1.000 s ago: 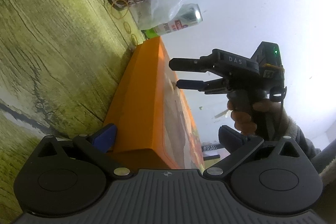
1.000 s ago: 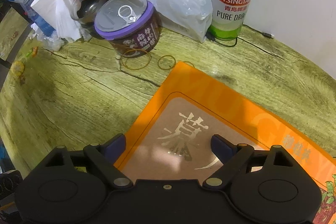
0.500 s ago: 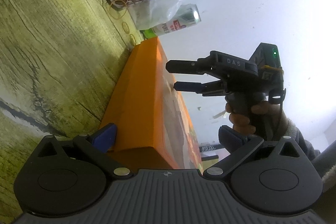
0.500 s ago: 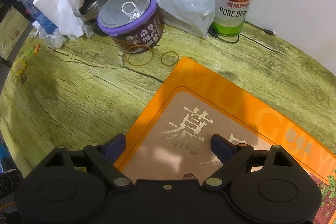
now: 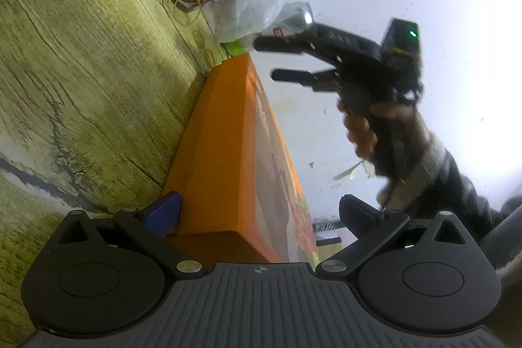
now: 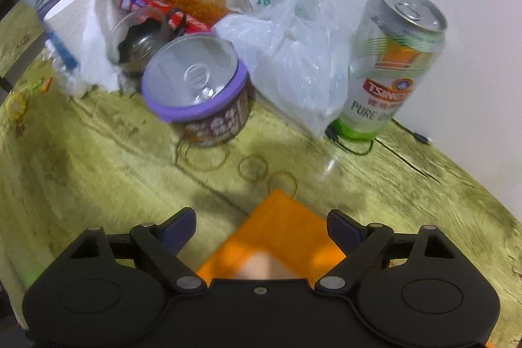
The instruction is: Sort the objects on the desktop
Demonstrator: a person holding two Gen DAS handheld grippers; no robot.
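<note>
Green wood-grain table (image 6: 98,172) holds the orange box (image 5: 225,158) between the left gripper's (image 5: 257,211) wide jaws, while the right gripper (image 6: 261,227), empty with jaws just narrowed slightly, should centre over 1 item, likely the purple-lidded can (image 6: 199,87), before closing.

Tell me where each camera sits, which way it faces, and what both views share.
Left wrist: on the left hand-held gripper, open astride the orange box, looking along it; right hand-held gripper and hand show.
Right wrist: on the right hand-held gripper, open, looking steeply down at the purple-lidded tub and beer can.
Shared: box, tub, can, plastic bag.
</note>
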